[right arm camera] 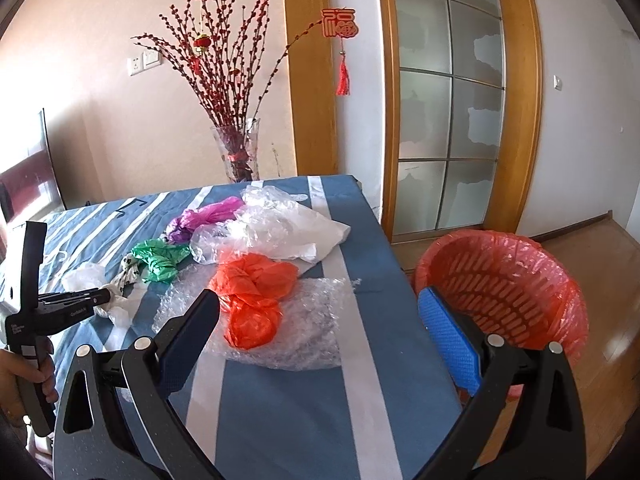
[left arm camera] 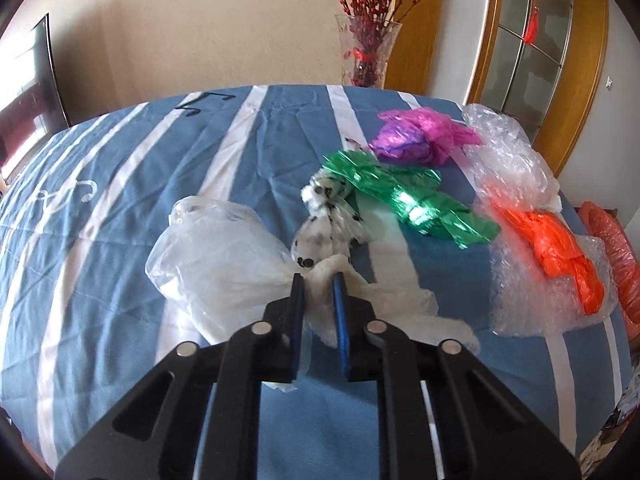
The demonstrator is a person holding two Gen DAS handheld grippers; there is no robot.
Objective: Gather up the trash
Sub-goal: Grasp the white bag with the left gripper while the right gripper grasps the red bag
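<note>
Left wrist: left tool clenched on white bag | right wrist only: red bin, right tool released

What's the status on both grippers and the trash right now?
Left gripper shut on crumpled white plastic bag. Right gripper open, empty, above orange plastic bag. Red-lined basket beside table, path clear.

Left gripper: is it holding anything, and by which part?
Yes. The left gripper pinches the clear white plastic bag at its twisted, gathered neck; the bag lies on the table.
</note>
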